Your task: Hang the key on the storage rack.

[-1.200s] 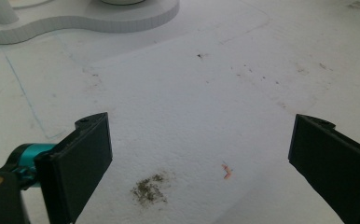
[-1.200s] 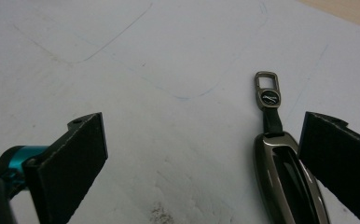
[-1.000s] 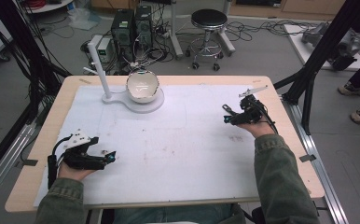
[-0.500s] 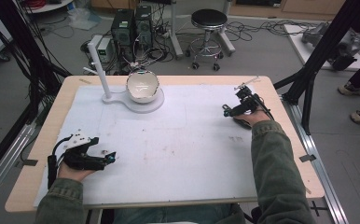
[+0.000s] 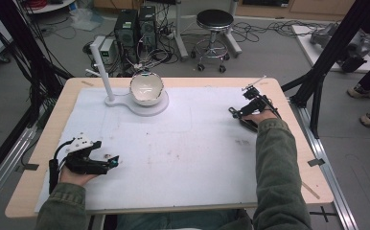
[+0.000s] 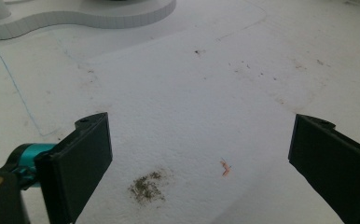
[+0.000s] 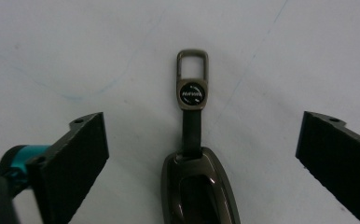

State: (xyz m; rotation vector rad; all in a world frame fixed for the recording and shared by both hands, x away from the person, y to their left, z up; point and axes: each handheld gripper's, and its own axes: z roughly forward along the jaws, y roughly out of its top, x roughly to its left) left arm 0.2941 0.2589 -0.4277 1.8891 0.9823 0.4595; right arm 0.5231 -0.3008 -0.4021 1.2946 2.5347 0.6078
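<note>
From above, my right claw (image 5: 240,115) hovers near the table's far right corner, my left claw (image 5: 107,162) low at the near left. Along the left claw, jaws stand wide over bare, stained white mat (image 6: 192,93). Along the right, jaws stand wide astride a bronze key fob (image 7: 197,191) lying flat, strap and buckle (image 7: 192,79) pointing away. Closing too high, I'd likely skid off its smooth rounded shell.

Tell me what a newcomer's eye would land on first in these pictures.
First, the dark metallic key fob with its strap and buckle, lying on the white mat between the open jaws of the right tool at the table's far right. Next, the white bowl tilted on a white stand at the mat's far left part. The left tool is open over bare, stained mat near the person.
</note>
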